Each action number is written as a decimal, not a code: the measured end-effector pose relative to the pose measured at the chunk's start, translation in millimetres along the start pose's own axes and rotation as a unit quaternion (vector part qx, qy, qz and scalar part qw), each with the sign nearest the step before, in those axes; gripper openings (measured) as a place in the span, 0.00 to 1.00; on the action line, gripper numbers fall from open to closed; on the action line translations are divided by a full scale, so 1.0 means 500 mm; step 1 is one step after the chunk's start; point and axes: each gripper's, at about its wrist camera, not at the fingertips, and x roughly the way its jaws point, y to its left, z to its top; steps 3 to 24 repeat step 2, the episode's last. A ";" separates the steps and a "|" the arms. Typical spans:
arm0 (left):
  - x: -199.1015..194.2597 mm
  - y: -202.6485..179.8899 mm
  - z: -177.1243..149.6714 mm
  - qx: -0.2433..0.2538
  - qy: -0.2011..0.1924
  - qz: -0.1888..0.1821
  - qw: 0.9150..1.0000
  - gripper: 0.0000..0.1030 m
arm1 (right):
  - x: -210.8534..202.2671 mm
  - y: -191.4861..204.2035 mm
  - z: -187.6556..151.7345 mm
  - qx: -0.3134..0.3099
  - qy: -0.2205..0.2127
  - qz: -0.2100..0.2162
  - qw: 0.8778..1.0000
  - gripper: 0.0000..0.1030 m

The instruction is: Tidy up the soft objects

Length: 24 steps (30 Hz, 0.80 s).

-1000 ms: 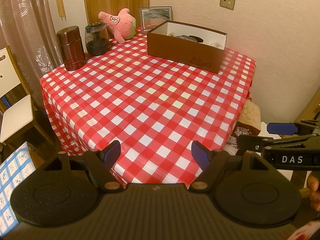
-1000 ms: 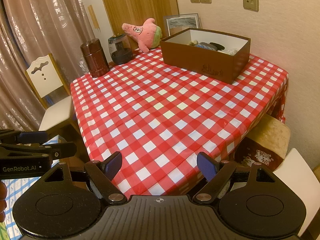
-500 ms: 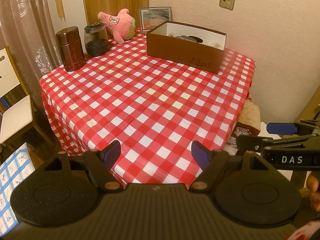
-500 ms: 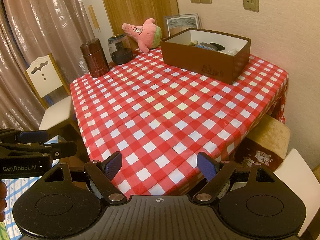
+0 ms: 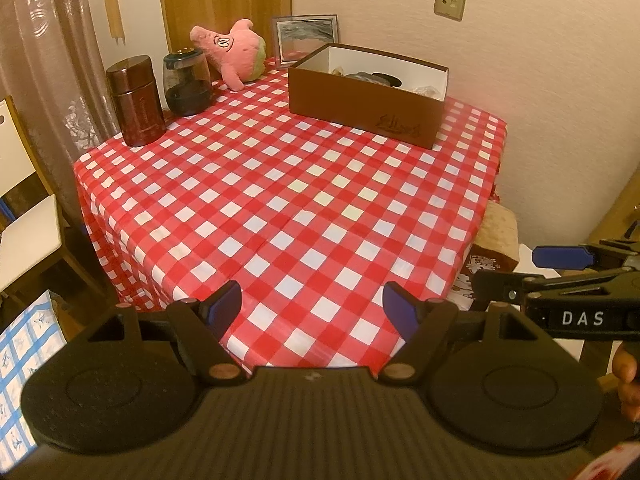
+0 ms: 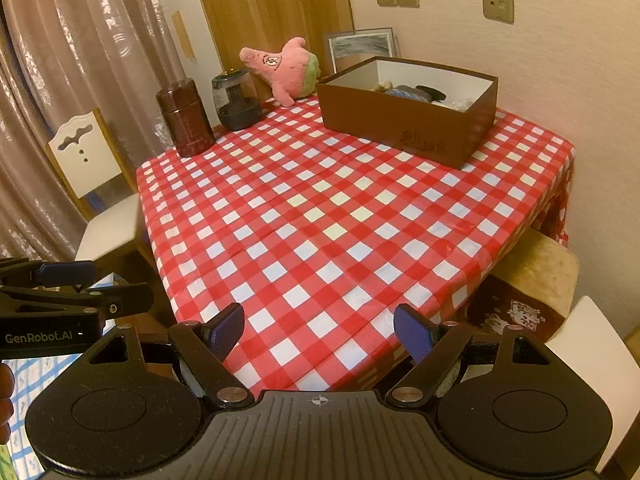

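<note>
Two sets of tongs hover at the near edge of a counter [image 5: 280, 208] covered in a red-and-white checked cloth. The left tongs [image 5: 312, 304] stand wide apart with nothing between their blue-tipped fingers, and the right tongs [image 6: 319, 326] are equally wide and empty. Neither touches anything.

At the far side of the counter sits an open brown box [image 6: 404, 128] with a white interior. Several small items already lie inside it, though they are too small to identify. Just beside the box, to its left and leaning near the back wall, rests a pink star-shaped plush toy [image 6: 290, 68]. It appears to be the one soft object left out in the open, so the sorting looks largely done, with this toy probably the next thing to go into the box.

Left of the toy stand a dark glass jar [image 6: 236, 100] and a brown canister [image 6: 186, 118].
</note>
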 end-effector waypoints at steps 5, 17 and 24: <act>0.003 -0.003 0.004 -0.003 0.004 0.000 1.000 0.74 | 0.001 -0.002 0.001 0.001 0.000 0.000 1.000 0.79; 0.003 -0.003 0.004 -0.003 0.004 0.000 1.000 0.74 | 0.001 -0.002 0.001 0.001 0.000 0.000 1.000 0.79; 0.003 -0.003 0.004 -0.003 0.004 0.000 1.000 0.74 | 0.001 -0.002 0.001 0.001 0.000 0.000 1.000 0.79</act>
